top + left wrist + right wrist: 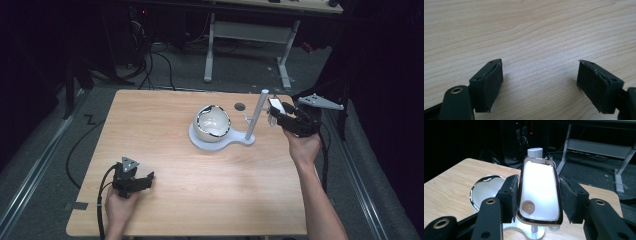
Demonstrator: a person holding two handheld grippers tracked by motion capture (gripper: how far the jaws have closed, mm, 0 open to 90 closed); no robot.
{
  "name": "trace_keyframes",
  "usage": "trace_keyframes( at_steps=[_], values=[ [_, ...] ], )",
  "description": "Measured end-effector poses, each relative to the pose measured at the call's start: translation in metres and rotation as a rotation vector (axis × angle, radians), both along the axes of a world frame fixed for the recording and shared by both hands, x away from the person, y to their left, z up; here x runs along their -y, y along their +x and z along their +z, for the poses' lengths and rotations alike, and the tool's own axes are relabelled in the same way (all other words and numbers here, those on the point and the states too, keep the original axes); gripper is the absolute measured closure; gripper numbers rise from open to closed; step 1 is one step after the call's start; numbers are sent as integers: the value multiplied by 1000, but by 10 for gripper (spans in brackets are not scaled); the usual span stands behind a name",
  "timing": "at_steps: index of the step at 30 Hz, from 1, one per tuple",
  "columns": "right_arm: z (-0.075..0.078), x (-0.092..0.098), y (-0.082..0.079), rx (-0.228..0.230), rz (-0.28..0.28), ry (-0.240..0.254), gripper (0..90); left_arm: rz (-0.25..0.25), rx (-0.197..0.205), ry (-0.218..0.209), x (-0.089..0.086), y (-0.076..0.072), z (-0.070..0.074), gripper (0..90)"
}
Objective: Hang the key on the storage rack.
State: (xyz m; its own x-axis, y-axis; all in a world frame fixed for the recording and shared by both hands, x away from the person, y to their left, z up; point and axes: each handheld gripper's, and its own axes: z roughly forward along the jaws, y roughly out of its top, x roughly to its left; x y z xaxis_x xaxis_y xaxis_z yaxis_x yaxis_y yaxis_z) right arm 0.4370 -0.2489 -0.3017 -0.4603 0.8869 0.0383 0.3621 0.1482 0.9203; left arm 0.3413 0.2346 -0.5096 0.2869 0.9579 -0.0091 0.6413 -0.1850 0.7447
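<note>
The right gripper (537, 197) pinches a white flat dark-rimmed piece (539, 192) by its side edges, near the grey post (256, 116). The left gripper (540, 83), jaws spread, sits over bare light wood table (200, 175) w/ free room around.

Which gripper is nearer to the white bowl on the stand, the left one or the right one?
The right. The right gripper is up beside the stand's post, just right of the white bowl, holding a white piece. The left gripper rests near the table's front left corner, far from the bowl.
</note>
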Motion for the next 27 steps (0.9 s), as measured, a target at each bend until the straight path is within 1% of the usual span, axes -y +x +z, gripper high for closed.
trace_keyframes(
  at_steps=[5, 11, 17, 22, 27],
  values=[
    [-2, 3, 1, 2, -8, 5, 513, 0, 0, 0, 0, 0, 0, 213],
    [-13, 13, 3, -25, -24, 10, 513, 0, 0, 0, 0, 0, 0, 213],
    [-18, 16, 2, -28, -30, 1, 512, 0, 0, 0, 0, 0, 0, 213],
    [-26, 22, 3, -49, -42, 6, 511, 0, 0, 0, 0, 0, 0, 213],
    [-28, 23, 2, -43, -48, 4, 511, 0, -1, -1, 0, 0, 0, 213]
  ],
)
